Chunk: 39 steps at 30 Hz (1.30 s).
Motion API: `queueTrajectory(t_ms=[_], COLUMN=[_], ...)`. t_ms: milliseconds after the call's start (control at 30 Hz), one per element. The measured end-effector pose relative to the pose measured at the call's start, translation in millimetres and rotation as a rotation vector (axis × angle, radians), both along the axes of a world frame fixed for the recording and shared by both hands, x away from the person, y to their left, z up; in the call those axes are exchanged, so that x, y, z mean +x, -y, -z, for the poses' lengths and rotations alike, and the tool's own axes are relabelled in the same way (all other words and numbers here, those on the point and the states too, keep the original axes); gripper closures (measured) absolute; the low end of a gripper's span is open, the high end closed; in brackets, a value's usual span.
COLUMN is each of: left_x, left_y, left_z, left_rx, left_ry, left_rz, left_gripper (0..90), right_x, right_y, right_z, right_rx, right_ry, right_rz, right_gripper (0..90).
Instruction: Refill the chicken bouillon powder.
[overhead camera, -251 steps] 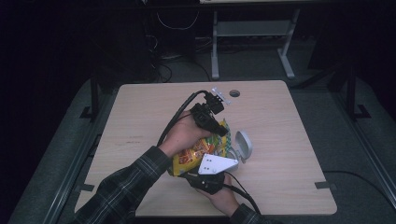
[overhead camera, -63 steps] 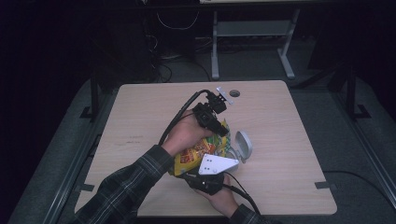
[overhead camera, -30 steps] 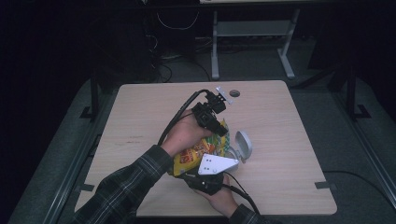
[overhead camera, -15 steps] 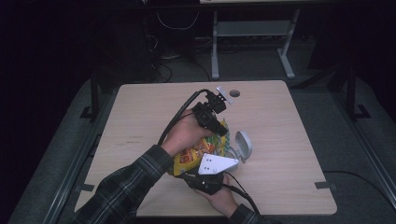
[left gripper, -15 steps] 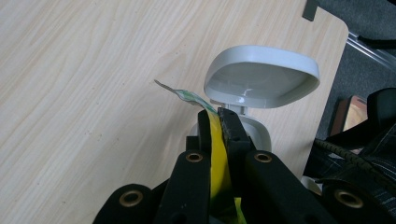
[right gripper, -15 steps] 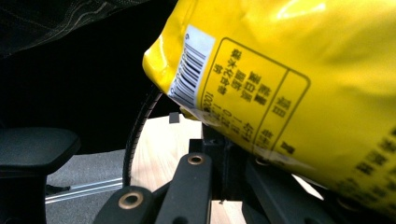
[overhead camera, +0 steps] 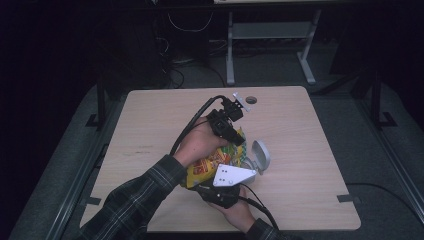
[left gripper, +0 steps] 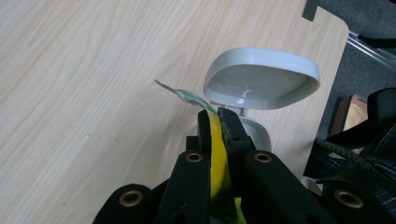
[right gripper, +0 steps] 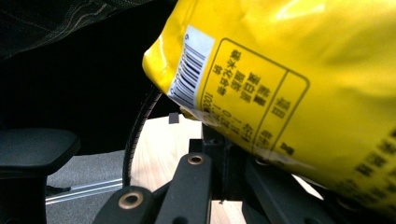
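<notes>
A yellow snack bag (overhead camera: 212,165) is held up over the table between both grippers. My left gripper (overhead camera: 239,141) is shut on the bag's top edge; in the left gripper view the yellow film (left gripper: 215,140) is pinched between the closed jaws and a torn green-edged corner sticks out beyond them. My right gripper (overhead camera: 220,176), under its grey plate, is shut on the bag's lower end. In the right gripper view the bag's back (right gripper: 289,84), with barcode and printed text, hangs over the jaw tips and hides them.
A small white container (overhead camera: 260,156) with its hinged lid (left gripper: 261,77) flipped up stands on the wooden table (overhead camera: 305,130) just right of the bag, right beyond the left jaws. A cable hole (overhead camera: 251,100) sits near the table's far edge.
</notes>
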<state>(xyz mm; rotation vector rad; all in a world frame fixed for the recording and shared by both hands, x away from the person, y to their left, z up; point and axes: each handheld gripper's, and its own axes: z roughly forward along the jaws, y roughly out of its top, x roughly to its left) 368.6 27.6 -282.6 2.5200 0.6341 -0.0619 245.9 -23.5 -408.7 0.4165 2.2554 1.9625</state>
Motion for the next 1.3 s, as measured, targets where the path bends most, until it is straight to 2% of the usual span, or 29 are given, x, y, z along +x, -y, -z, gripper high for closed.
queueTrajectory(t_ms=[1300], left_x=[1.3], left_y=[7.2], left_z=[0.5], left_rx=[0.022], left_ry=[-0.006], left_rz=[0.008], left_gripper=[90.0], right_x=[0.7], right_y=[2.7], right_z=[-1.2], right_rx=[0.021], right_ry=[-0.011], right_rz=[0.004], right_gripper=[90.0])
